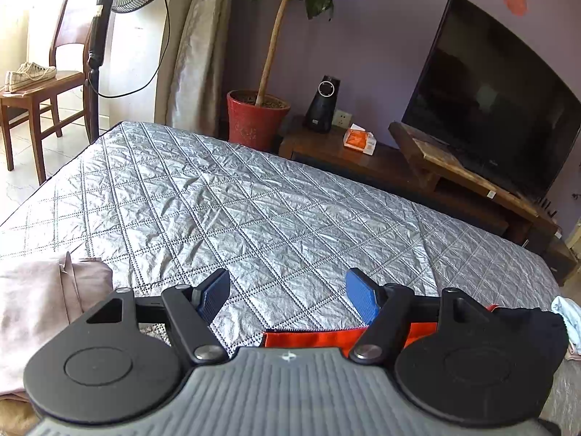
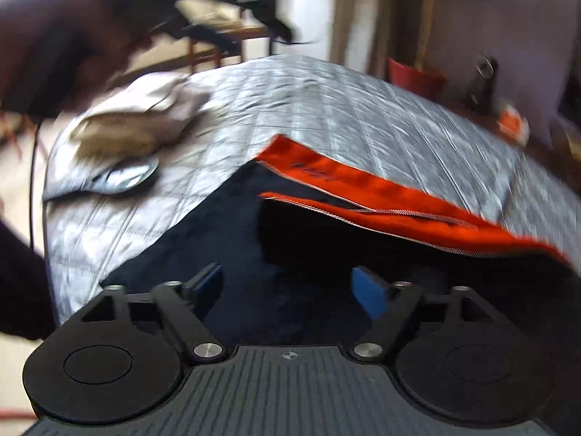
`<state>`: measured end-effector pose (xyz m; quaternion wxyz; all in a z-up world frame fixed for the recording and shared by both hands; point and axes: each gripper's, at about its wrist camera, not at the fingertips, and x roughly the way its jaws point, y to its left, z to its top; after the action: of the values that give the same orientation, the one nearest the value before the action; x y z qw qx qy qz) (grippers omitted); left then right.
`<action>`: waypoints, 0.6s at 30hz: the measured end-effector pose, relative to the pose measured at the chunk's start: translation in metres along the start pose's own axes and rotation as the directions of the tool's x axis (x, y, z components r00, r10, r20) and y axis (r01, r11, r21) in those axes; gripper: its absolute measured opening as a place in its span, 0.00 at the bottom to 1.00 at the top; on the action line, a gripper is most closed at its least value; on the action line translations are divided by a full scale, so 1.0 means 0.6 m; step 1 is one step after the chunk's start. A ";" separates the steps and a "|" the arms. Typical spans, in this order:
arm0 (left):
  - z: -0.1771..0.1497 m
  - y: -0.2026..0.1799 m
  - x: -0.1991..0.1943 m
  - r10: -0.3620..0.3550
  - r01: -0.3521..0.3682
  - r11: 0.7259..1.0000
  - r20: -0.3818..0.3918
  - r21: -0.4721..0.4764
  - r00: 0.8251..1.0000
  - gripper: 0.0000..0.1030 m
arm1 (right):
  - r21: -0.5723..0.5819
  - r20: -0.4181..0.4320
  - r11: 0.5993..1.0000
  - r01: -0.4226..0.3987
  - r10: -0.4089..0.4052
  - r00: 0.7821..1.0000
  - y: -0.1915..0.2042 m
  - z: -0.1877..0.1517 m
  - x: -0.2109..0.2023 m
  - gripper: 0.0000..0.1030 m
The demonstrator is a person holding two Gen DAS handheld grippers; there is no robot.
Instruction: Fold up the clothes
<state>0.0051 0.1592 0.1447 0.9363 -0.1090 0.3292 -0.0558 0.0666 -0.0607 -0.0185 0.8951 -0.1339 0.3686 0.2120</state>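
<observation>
A dark navy jacket (image 2: 225, 239) with an orange lining and zip (image 2: 363, 196) lies on the silver quilted bed cover (image 2: 345, 109), right in front of my right gripper (image 2: 287, 290), which is open just above the dark cloth. The right wrist view is blurred. In the left wrist view my left gripper (image 1: 288, 298) is open and empty above the bed cover (image 1: 218, 200); the jacket's orange edge (image 1: 312, 338) and dark cloth (image 1: 523, 323) show just under and right of it.
Pinkish folded clothes (image 1: 40, 301) lie at the bed's left, also in the right wrist view (image 2: 145, 116). Beyond the bed stand a red plant pot (image 1: 254, 116), a TV (image 1: 490, 98) on a wooden stand, a fan and a chair (image 1: 32, 98). A light blue cloth (image 1: 568, 312) is at right.
</observation>
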 end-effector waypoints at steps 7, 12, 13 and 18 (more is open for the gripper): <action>-0.001 -0.003 0.002 -0.012 0.012 1.000 0.002 0.012 1.000 0.65 | 0.088 0.006 0.996 0.023 -0.024 1.000 -0.003 0.030 0.070 0.73; 0.003 0.010 -0.001 -0.007 0.007 1.000 0.012 -0.003 1.000 0.65 | 0.216 0.043 0.975 0.055 -0.065 0.997 -0.035 0.050 0.065 0.14; 0.004 0.013 -0.002 -0.005 0.005 1.000 0.015 -0.005 1.000 0.65 | 0.241 0.072 0.969 0.045 -0.064 0.995 -0.041 0.056 0.055 0.14; 0.006 0.027 -0.011 0.008 -0.008 1.000 0.026 -0.024 1.000 0.65 | 0.395 0.214 0.917 -0.059 -0.029 0.976 -0.085 0.105 0.021 0.14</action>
<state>0.0030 0.1767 0.1475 0.9394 -0.1198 0.3178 -0.0467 0.1370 -0.0770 0.0206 0.9365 0.0781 0.3059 0.1524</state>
